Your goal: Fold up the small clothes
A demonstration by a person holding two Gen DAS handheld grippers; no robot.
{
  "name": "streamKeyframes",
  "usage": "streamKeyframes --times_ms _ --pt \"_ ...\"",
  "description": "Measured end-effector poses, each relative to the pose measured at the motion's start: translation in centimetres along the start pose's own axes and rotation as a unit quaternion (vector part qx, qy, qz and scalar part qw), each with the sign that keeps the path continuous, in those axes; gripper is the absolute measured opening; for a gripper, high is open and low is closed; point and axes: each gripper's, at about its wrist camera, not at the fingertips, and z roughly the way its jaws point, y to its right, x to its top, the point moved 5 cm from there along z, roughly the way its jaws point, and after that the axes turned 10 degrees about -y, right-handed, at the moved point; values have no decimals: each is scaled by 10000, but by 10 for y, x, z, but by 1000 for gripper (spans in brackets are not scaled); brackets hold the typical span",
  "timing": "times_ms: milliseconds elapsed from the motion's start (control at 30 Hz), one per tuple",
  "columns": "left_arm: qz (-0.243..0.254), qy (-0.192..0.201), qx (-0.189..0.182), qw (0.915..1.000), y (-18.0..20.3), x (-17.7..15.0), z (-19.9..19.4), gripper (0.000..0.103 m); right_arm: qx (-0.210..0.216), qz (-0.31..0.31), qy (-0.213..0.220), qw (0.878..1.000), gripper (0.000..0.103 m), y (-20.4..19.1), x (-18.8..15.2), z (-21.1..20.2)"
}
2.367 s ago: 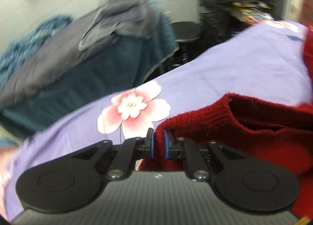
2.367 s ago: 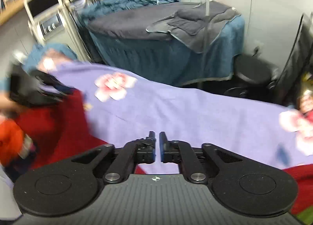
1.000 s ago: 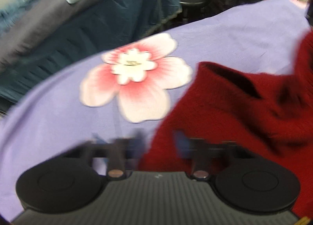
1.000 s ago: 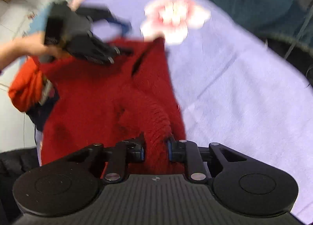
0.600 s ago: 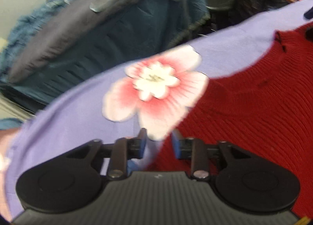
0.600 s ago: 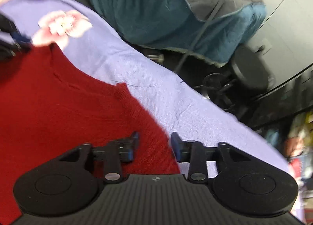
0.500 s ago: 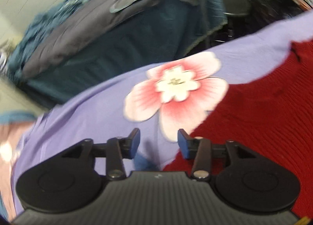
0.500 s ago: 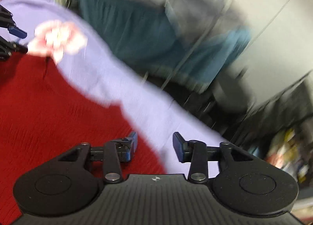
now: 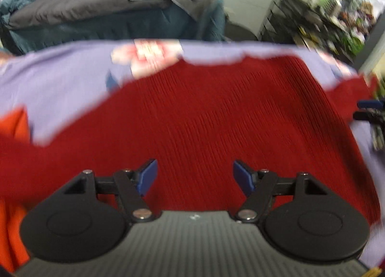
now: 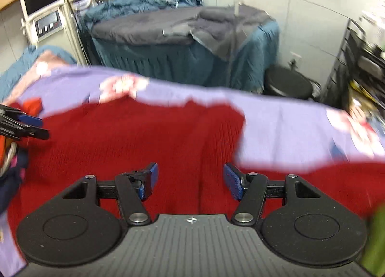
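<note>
A dark red knitted sweater (image 9: 204, 113) (image 10: 134, 142) lies spread flat on a lilac sheet (image 9: 60, 77) (image 10: 284, 127) printed with pink flowers. My left gripper (image 9: 195, 177) hovers above the sweater's near part, its jaws opening, nothing between them. My right gripper (image 10: 190, 180) hangs over the sweater's right half, jaws wide and still opening, gripping nothing. The right gripper's tips (image 9: 368, 108) show at the right edge of the left wrist view, and the left gripper's tips (image 10: 26, 125) at the left edge of the right wrist view. Both views are motion-blurred.
Orange clothing (image 9: 14, 123) and dark garments (image 10: 12, 176) lie at the sheet's left end. Behind stands a bed draped in teal and grey covers (image 10: 182, 36), a black stool (image 10: 288, 84), a monitor cart (image 10: 41, 12) and cluttered shelves (image 9: 324, 22) on the right.
Both grippers let go of the red sweater, opened wide and pulled back and up. The sweater, bunched a second ago, now lies spread flat across the sheet.
</note>
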Motion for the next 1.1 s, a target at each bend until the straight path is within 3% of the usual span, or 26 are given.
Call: streamKeyframes --times_ms 233,367,467,667,800,900,1000,1067,1100 --pt "-678 -716 -149 9950 19 -120 -24 69 -74 185 -799 9966 98 -4 -80 -25" --pt "-801 -776 -176 9936 25 -162 -25 69 -40 246 -1044 9942 99 -8 -114 -36" --pt "-932 -689 -398 9925 33 -171 -17 69 -65 383 -1223 9917 99 -13 -136 -34" --pt "-884 -322 -435 9946 49 -156 11 69 30 853 -1243 9886 99 -15 -154 -24" --pt "-1194 -146 -589 9910 52 -144 18 69 -17 1234 -1221 9848 99 -7 -162 -19" --pt "-1525 -12 -679 9860 49 -143 22 58 99 1485 -1051 9833 99 -5 -164 -16" --pt "-1489 -164 -501 9874 44 -139 27 34 209 1677 -1140 9790 98 -5 -162 -1" --pt "-1493 -231 -557 9870 42 -134 29 20 323 1753 -1219 9764 86 -9 -162 9" --pt "-1531 -248 -622 9859 40 -131 29 9 323 1779 -1272 9752 67 -12 -162 14"
